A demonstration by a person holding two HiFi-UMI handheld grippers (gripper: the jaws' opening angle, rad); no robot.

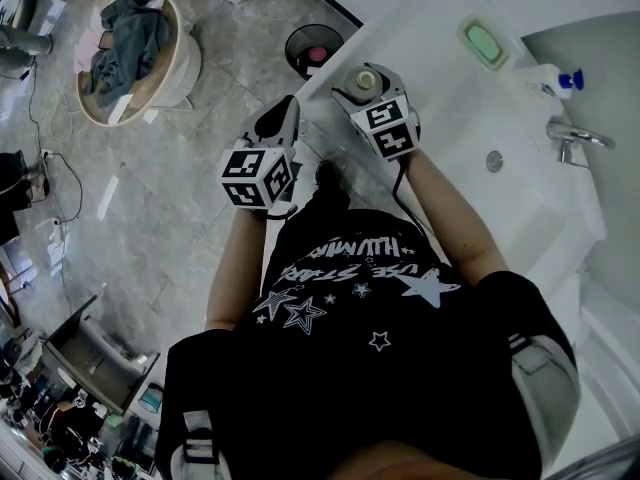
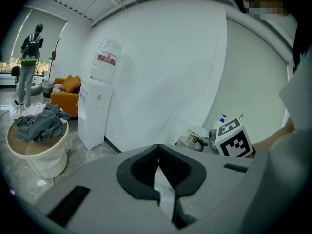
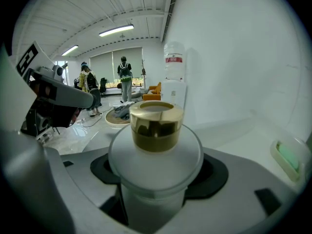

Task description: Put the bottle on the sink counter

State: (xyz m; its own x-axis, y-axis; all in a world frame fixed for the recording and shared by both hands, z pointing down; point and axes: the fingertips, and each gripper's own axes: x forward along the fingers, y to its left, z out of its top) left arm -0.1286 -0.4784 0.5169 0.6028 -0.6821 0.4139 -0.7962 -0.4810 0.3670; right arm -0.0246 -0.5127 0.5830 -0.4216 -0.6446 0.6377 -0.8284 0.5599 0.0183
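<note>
A frosted white bottle (image 1: 360, 76) with a gold cap (image 3: 155, 126) stands upright between the jaws of my right gripper (image 1: 366, 91), which is shut on its body (image 3: 155, 182). It hangs at the near-left end of the white sink counter (image 1: 445, 83); whether its base touches the counter is hidden. To the left, out over the floor, my left gripper (image 1: 284, 111) is shut with nothing in its jaws (image 2: 158, 172). The left gripper view shows the bottle (image 2: 193, 139) beside the right gripper's marker cube (image 2: 234, 139).
On the counter are a green soap dish (image 1: 484, 41), a pump bottle with a blue top (image 1: 555, 80) and a faucet (image 1: 575, 138) over the basin. A black bin (image 1: 312, 48) stands on the floor by the counter's end. A basket of clothes (image 1: 135, 58) stands further left. A water dispenser (image 2: 97, 106) is against the wall.
</note>
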